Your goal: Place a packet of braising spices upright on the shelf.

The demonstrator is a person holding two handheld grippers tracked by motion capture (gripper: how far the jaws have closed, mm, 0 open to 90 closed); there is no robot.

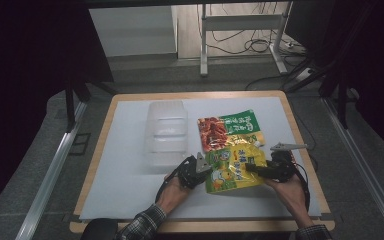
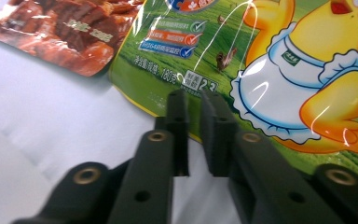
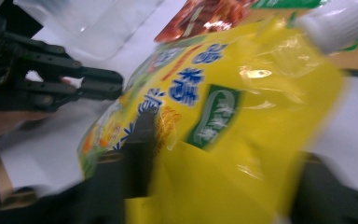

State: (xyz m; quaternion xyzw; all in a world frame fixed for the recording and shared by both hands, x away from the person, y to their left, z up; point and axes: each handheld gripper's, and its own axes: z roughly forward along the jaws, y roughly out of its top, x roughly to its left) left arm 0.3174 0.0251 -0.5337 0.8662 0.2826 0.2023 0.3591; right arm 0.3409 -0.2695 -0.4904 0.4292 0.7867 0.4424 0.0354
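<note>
The yellow-green pouch (image 1: 235, 169) sits pinched in the right gripper (image 1: 252, 168); the left gripper (image 1: 200, 167), jaws narrow and empty, touches its edge; the glossy film could slip free.

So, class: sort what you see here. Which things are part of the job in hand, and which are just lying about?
In the job:
- yellow-green pouch
- left gripper, jaws at the pouch's edge
- right gripper, clamped on the pouch

Lying about:
- red snack bag, under the pouch's far end
- clear plastic container
- white mat
</note>
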